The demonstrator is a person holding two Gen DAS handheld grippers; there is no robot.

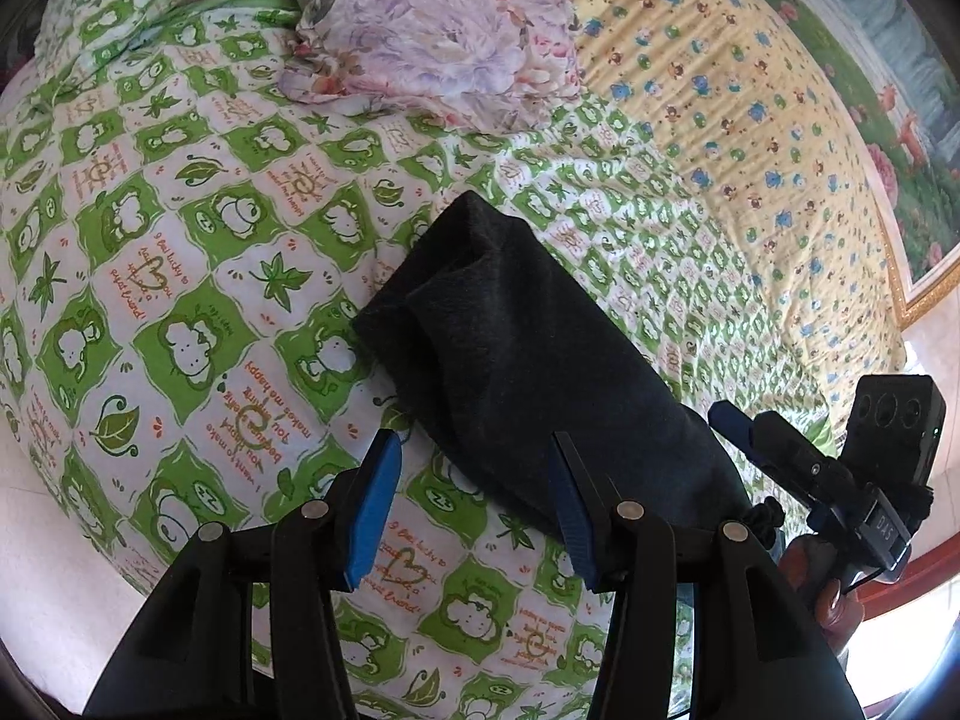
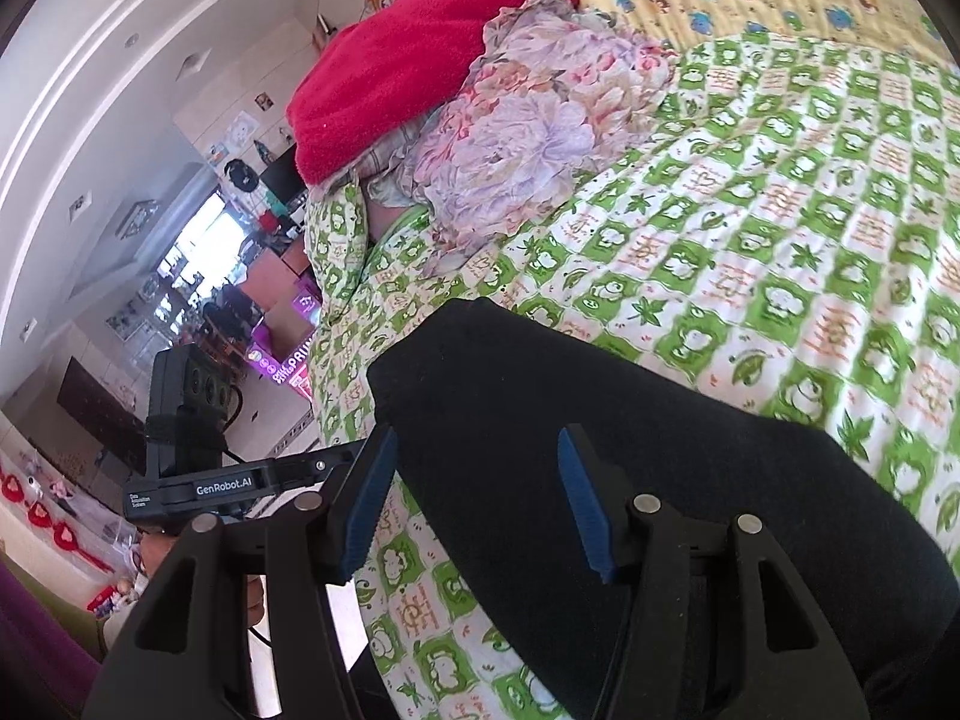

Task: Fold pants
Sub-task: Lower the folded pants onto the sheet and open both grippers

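Now both my left claw (image 1: pixel 474 510) and right claw (image 2: pixel 477 504) gape empty over the pants (image 1: pixel 528 360); I should pinch matching edges evenly.

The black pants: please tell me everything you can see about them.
The black pants look like soft, matte, fleecy fabric, already folded into a long narrow bundle. They lie flat on the green frog-print bedspread, running diagonally away from the cameras, with a blunt, slightly creased far end. Both the left gripper and the right gripper stand open over the near part, gripping nothing. Only the bedspread visibly touches them.
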